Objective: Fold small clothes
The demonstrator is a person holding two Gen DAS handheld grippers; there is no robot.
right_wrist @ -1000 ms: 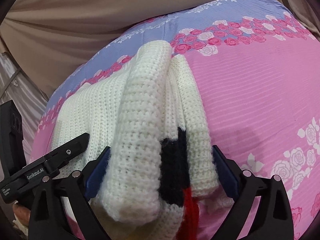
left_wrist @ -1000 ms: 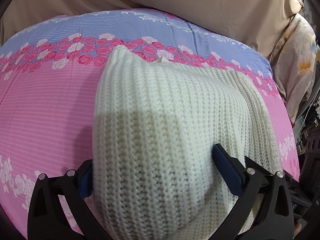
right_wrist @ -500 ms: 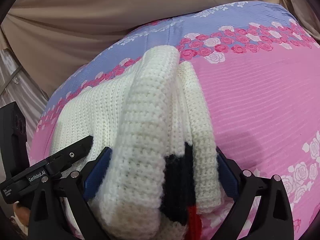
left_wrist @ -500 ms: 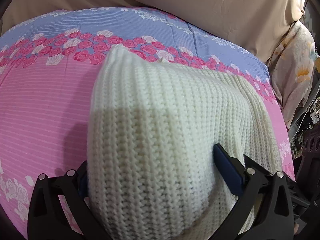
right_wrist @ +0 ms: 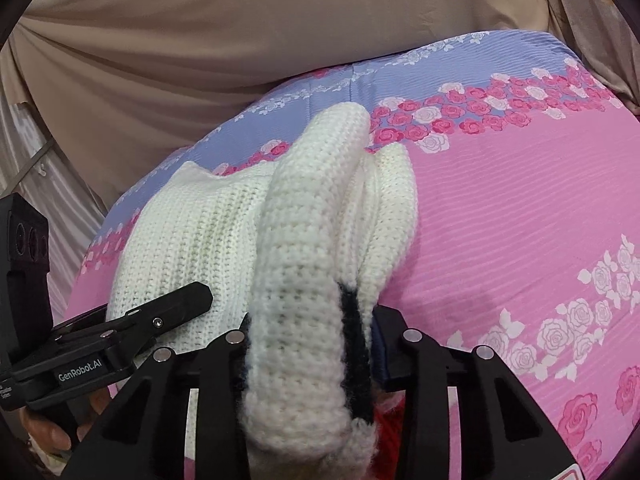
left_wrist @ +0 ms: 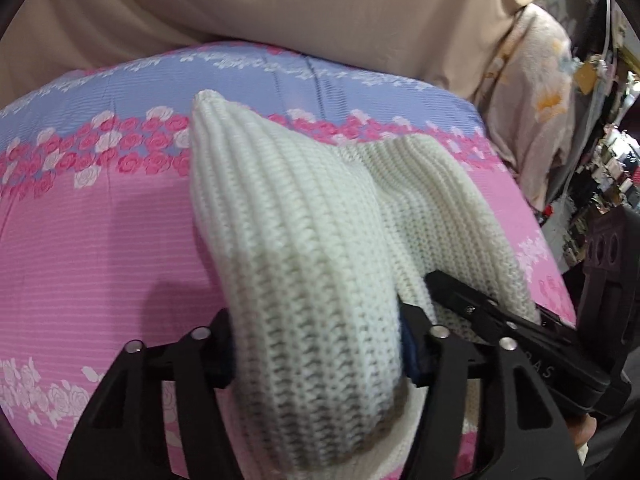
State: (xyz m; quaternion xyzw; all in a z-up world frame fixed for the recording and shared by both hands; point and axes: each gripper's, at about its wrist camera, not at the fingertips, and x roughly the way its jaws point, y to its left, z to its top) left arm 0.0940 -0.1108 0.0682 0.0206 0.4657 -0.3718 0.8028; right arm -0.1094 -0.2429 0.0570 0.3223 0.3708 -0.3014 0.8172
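Beige draped cloth (right_wrist: 200, 60) hangs behind a bed covered in a pink and lilac sheet printed with roses (right_wrist: 520, 208) — that's the whole workspace.

Starting at the fingers: the left gripper (left_wrist: 316, 356) has its blue-padded fingers (left_wrist: 410, 354) pinching a thick bunch of the cream chunky-knit sweater (left_wrist: 288, 216), and the right gripper (right_wrist: 308, 348) is clamped the same way on another bunched edge, the one with a bit of black and red yarn trim (right_wrist: 354, 344) squeezed in alongside the cream. Both pinches hold doubled-up layers, so I'd guess each side is gripping a corner of the same edge to keep it level while that edge gets carried over.

Moving outward, the knit rises out of each grip as a raised ridge, then the rest spreads flat on the sheet between the two tools. From the right wrist view, the left gripper sits just beside it, resting on the flat part of the sweater.

My read is that this is mid-fold: the held edge is up off the bed and not yet laid onto the body. Bulky knit like this tends to slump, so holding two points probably keeps the crease straight.
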